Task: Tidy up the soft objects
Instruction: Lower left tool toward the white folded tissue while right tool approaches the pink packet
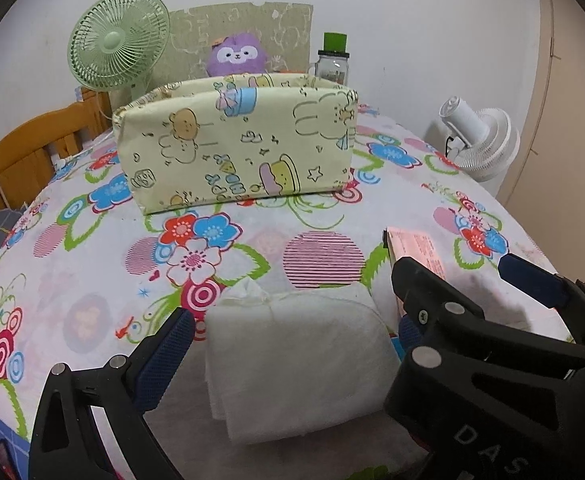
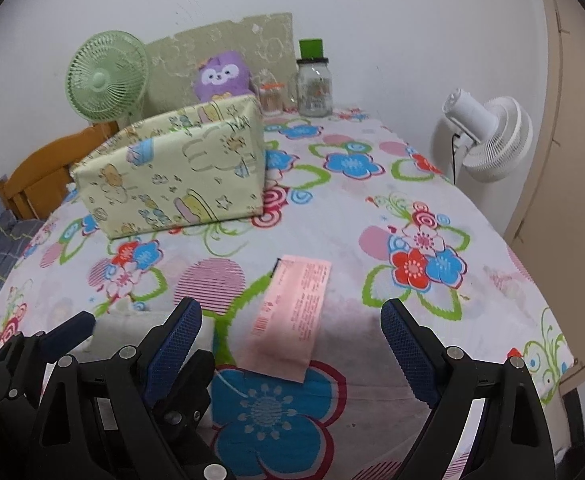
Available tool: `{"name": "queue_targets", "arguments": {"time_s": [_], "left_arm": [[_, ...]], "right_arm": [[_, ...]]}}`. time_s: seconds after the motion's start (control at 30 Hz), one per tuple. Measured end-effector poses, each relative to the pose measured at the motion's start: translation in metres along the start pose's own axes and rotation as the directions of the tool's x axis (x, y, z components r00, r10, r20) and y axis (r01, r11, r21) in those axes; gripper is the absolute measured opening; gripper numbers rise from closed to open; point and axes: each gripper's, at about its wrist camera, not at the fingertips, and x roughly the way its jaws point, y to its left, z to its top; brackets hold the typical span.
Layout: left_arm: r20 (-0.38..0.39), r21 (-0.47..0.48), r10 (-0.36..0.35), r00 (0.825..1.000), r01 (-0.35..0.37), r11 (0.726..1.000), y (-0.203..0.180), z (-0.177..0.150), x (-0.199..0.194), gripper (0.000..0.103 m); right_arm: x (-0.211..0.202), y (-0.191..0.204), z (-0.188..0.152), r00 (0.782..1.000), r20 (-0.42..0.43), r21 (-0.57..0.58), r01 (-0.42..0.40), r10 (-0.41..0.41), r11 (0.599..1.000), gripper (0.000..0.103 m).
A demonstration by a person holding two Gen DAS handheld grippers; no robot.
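left wrist | left claw [image 1: 292,344] wide around soft white folded cloth [image 1: 296,356] | right claw [image 2: 292,344] wide over flat pink packet [image 2: 292,312]

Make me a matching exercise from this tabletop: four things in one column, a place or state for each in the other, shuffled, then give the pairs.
Things
1. white folded pad
2. pink packet
3. purple plush toy
4. green fan

Places or states
A. standing at the far left, by the wall
B. lying flat between the open fingers of the right hand-held gripper
C. behind the yellow fabric box
D. lying between the open fingers of the left hand-held gripper

Pairs: 1-D, 2-B, 3-C, 4-A
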Motion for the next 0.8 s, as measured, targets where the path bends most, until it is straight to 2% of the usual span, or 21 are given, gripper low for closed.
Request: {"name": "queue_targets", "arguments": {"time_s": [0.1, 0.23, 0.47, 0.63, 0.8], "left_arm": [[-0.012, 0.0, 0.006, 1.0, -0.006, 1.0, -0.001, 0.0, 0.006, 0.102], [-0.033, -0.011, -0.005, 0.999, 0.004, 1.0, 0.0, -0.001, 0.014, 0.096], [-0.017, -0.01, -0.01, 1.0, 0.01, 1.0, 0.002, 0.001, 0.015, 0.086], [-0.017, -0.011, -0.01, 1.0, 0.01, 1.0, 0.005, 0.004, 0.017, 0.085], [-0.013, -0.016, 0.022, 1.0, -0.022, 1.0, 0.011, 0.009, 0.02, 0.085]], "right_arm": [[0.008, -0.002, 0.0, 0.999, -0.027, 0.002, 0.017, -0.017, 1.0, 0.093], [0.017, 0.0, 0.0, 0.998, -0.047, -0.015, 0.03, -0.031, 0.999, 0.093], [0.028, 0.001, 0.003, 0.997, -0.07, -0.009, 0.022, -0.023, 1.0, 0.093], [0.031, 0.003, 0.006, 0.997, -0.075, -0.009, 0.025, -0.025, 1.0, 0.093], [0.035, -0.004, 0.009, 0.995, -0.073, 0.024, 0.076, -0.074, 0.997, 0.093]]}}
